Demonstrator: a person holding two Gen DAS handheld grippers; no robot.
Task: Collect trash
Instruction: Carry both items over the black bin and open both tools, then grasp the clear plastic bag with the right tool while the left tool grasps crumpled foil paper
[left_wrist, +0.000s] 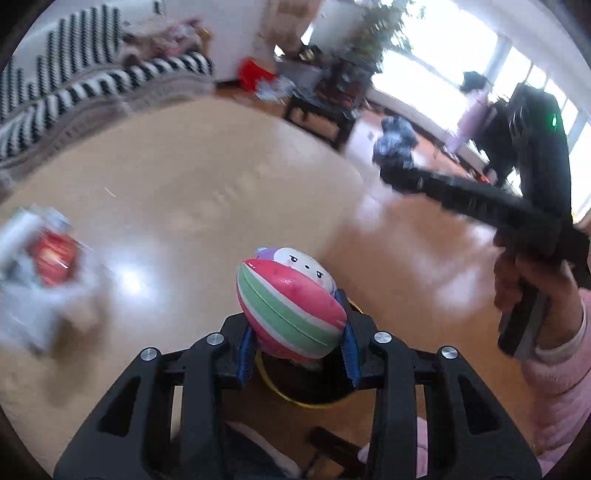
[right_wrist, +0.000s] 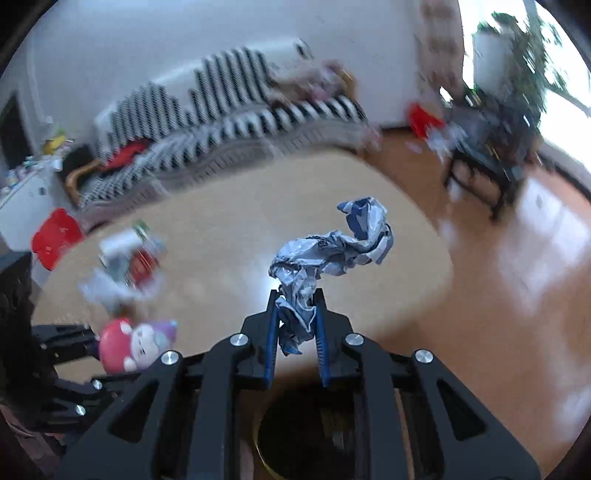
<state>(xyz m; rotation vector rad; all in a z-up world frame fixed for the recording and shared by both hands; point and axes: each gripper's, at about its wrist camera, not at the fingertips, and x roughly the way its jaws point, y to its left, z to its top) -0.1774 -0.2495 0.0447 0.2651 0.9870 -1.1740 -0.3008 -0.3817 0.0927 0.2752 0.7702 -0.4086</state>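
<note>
Bin (right_wrist: 269, 458): dark mouth under both loads; early release drops them onto the worktop (left_wrist: 184, 184).
Left hand-held gripper (left_wrist: 295, 328): clamps round striped toy (left_wrist: 291, 306); may squirt out.
Right hand-held gripper (right_wrist: 297, 325): pinches crumpled wrapper (right_wrist: 332, 251); loose tail could snag.

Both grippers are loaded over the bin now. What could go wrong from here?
1. The crumpled wrapper is pinched by one end in the right gripper; it may slip out beside the bin.
2. The round striped toy could squirt from the left gripper.
3. The toy may not be trash.

two grippers (left_wrist: 295, 332), one toy (left_wrist: 291, 302), one wrapper (right_wrist: 325, 254)
</note>
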